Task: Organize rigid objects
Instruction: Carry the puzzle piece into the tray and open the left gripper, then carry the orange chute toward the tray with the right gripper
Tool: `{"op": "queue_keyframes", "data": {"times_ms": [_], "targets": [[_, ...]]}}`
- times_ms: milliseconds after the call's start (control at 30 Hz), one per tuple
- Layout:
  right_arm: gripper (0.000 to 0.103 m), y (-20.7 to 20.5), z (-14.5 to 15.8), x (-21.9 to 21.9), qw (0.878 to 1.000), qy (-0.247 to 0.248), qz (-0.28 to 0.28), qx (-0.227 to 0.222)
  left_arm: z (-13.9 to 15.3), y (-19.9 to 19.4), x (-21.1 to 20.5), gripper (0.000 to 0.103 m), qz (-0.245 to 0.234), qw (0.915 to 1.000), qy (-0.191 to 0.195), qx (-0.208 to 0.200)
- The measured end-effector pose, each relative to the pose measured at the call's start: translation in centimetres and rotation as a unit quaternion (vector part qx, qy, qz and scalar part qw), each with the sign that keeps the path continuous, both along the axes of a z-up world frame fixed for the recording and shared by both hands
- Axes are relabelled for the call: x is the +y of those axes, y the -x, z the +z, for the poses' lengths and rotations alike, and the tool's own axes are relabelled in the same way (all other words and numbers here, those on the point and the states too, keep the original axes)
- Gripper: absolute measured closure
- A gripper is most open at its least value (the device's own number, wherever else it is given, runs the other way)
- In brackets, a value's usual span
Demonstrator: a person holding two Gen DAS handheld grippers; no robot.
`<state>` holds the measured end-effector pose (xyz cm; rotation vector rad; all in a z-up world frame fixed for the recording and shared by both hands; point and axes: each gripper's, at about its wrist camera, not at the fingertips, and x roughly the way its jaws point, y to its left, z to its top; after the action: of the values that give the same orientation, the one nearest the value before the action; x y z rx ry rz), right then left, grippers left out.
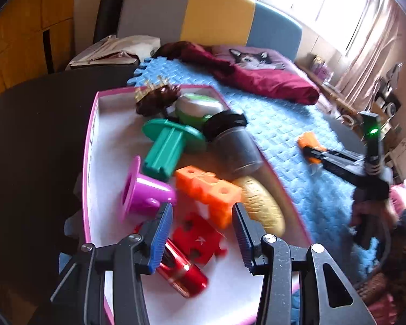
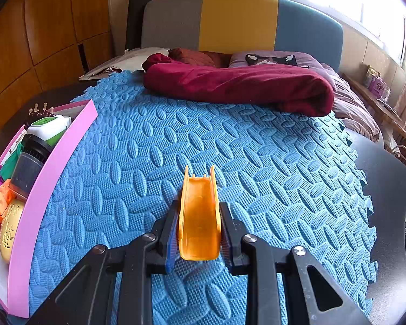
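Note:
A pink box with a white floor holds several rigid things: a purple cup, a teal plastic piece, an orange holed block, a black jar, a yellow oval piece, a red flat piece and a shiny red toy car. My left gripper hovers over the box's near end, open, with nothing pressed between its blue pads. My right gripper is shut on an orange slide-shaped piece just above the blue foam mat.
The pink box sits at the mat's left edge on a dark table. A folded dark red blanket lies across the mat's far end. A brown hairbrush and a green-and-white object fill the box's far end.

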<state>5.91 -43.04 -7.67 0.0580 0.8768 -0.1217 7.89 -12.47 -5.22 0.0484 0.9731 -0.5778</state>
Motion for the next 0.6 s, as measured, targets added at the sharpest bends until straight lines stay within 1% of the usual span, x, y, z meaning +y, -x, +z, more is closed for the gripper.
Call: {"op": "queue_keyframes", "data": {"times_ms": [100,267,333,400,467,500,533,600], "targets": [[0.077,0.0,0.0,0.0,1.0,-0.003,0.0,0.0,-0.4,-0.1,0.4,0.05,0.002,1.0,0.003,-0.002],[0.077,-0.1,0.0,0.0,1.0,-0.001,-0.002,0.0,-0.1,0.7,0.4,0.05,0.007,0.9989,-0.022,-0.04],[0.077,-0.1,0.0,0.0,1.0,-0.001,-0.002,0.0,0.2,1.1,0.6,0.042,0.012,0.9985,-0.022,-0.049],[0.077,-0.1,0.0,0.1,1.0,-0.001,-0.003,0.0,0.7,1.5,0.9,0.038,0.024,0.9977,-0.021,-0.059],[0.077,-0.1,0.0,0.1,1.0,0.0,-0.003,0.0,1.1,1.9,1.4,0.037,0.036,0.9972,-0.019,-0.063],[0.077,-0.1,0.0,0.1,1.0,0.001,-0.003,0.0,1.2,2.1,1.7,0.034,0.044,0.9969,-0.019,-0.063],[0.077,-0.1,0.0,0.1,1.0,0.001,-0.003,0.0,1.4,2.2,2.1,0.031,0.051,0.9964,-0.021,-0.064],[0.077,-0.1,0.0,0.1,1.0,0.0,-0.003,0.0,1.7,2.6,2.4,0.03,0.063,0.9951,-0.03,-0.071]]}}
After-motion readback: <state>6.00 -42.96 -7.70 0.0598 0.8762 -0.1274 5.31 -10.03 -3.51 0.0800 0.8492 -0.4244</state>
